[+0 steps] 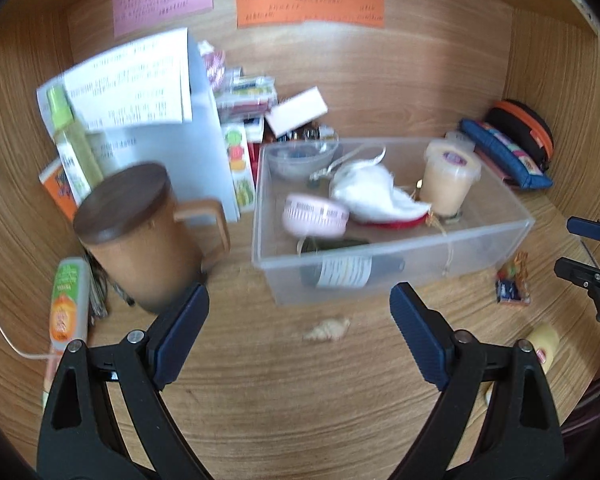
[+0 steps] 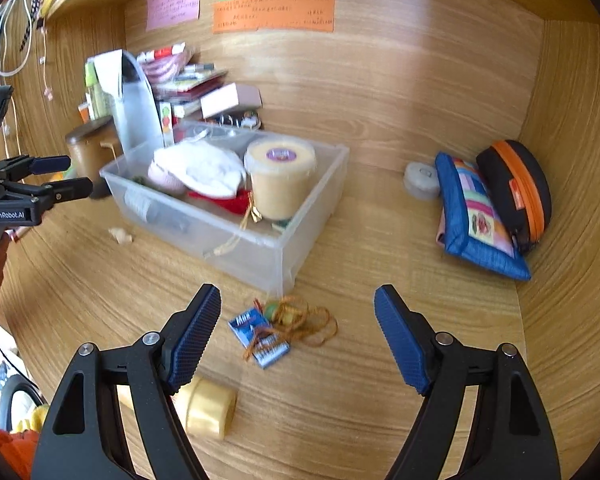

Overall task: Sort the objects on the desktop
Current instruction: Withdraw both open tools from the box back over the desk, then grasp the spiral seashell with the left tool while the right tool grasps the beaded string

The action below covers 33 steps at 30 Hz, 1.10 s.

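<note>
A clear plastic bin [image 1: 480, 246] [image 2: 260, 256] sits mid-desk and holds a lidded cream cup [image 1: 448, 184] [image 2: 280, 178], a white-and-red cloth [image 1: 372, 190], a pink round case [image 1: 314, 216], a dark bottle [image 1: 348, 266] and a small bowl [image 1: 300, 158]. My left gripper [image 1: 300, 328] is open and empty, just in front of the bin. A small shell [image 1: 328, 330] lies between its fingers. My right gripper [image 2: 298, 336] is open and empty above a small blue card with an orange cord charm [image 2: 280, 330]. A yellow tape roll [image 2: 208, 408] lies by its left finger.
A brown lidded mug [image 1: 144, 232] stands left of the bin, with a green spray bottle [image 1: 74, 148], papers and stacked boxes [image 1: 244, 120] behind. A blue pouch [image 2: 476, 220], a black-and-orange case [image 2: 516, 188] and a small grey case [image 2: 420, 180] lie at the right. Wooden walls enclose the desk.
</note>
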Available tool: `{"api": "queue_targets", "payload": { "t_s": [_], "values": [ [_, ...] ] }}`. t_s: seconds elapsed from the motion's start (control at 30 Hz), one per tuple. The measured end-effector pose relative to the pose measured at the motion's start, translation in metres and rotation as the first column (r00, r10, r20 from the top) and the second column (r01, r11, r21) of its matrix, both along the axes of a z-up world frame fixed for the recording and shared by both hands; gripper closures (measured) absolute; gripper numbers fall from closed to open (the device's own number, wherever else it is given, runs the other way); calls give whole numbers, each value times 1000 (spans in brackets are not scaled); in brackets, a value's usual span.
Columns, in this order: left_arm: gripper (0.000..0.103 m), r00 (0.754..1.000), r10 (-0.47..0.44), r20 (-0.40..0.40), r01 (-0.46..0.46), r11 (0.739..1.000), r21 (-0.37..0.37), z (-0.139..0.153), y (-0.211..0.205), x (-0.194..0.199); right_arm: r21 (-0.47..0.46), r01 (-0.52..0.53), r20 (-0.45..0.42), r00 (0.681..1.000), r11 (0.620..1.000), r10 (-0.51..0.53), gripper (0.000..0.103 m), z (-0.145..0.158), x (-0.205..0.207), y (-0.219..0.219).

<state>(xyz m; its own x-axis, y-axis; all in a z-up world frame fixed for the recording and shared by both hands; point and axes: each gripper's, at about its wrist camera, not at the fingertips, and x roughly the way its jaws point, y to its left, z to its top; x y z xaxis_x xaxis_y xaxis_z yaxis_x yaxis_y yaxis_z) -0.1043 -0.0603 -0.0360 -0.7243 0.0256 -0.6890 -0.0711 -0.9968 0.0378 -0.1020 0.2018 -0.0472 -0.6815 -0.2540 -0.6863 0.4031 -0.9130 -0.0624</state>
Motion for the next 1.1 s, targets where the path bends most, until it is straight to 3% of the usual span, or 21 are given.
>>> {"api": "queue_targets", "payload": {
  "t_s": [0.5, 0.93, 1.1],
  "values": [
    [10, 994, -24, 110, 26, 1000, -15, -48, 8, -3, -21, 19, 113, 993, 1000, -17, 26, -37, -19, 3],
    [11, 989, -35, 141, 34, 999, 9, -57, 8, -16, -19, 17, 150, 989, 1000, -13, 28, -50, -34, -8],
    [24, 986, -39, 160, 39, 999, 3, -62, 9, -19, -17, 15, 166, 986, 1000, -12, 35, -55, -39, -11]
  ]
}}
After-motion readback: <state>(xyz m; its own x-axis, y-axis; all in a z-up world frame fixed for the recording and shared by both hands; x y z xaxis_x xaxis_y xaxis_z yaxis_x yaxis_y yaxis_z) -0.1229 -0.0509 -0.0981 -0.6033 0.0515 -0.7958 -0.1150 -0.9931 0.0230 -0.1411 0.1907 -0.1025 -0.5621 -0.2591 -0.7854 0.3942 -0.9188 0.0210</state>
